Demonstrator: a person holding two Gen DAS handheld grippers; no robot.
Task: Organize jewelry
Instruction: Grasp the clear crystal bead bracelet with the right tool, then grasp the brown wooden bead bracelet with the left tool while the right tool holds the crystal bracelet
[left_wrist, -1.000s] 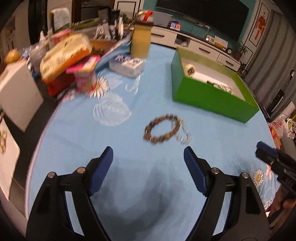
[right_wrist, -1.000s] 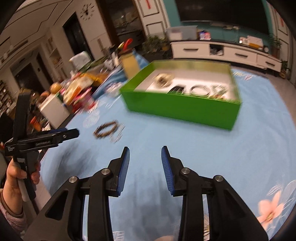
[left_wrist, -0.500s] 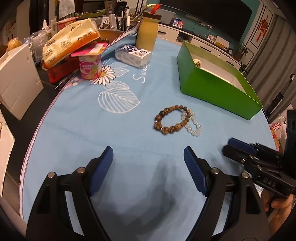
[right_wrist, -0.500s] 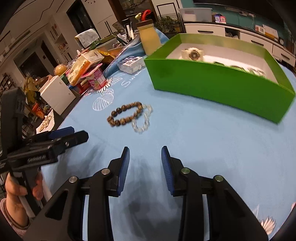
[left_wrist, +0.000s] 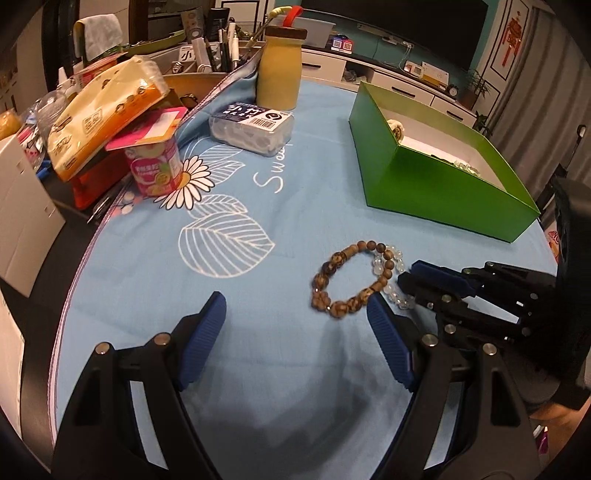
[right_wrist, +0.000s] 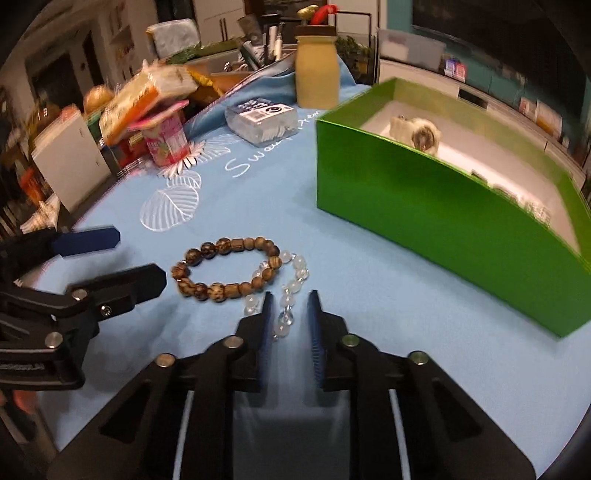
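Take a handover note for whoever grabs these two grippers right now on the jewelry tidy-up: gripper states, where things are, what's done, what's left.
Left gripper: open, empty, low beside the brown bead bracelet.
Right gripper: jaws have just been closing on the clear bead bracelet between them; nothing lifted yet.
Both bracelets lie touching on the blue tablecloth, in front of the green box.
Done: a watch and other pieces are already in the box.
Left: lift the clear bracelet free, box it, then the brown one.
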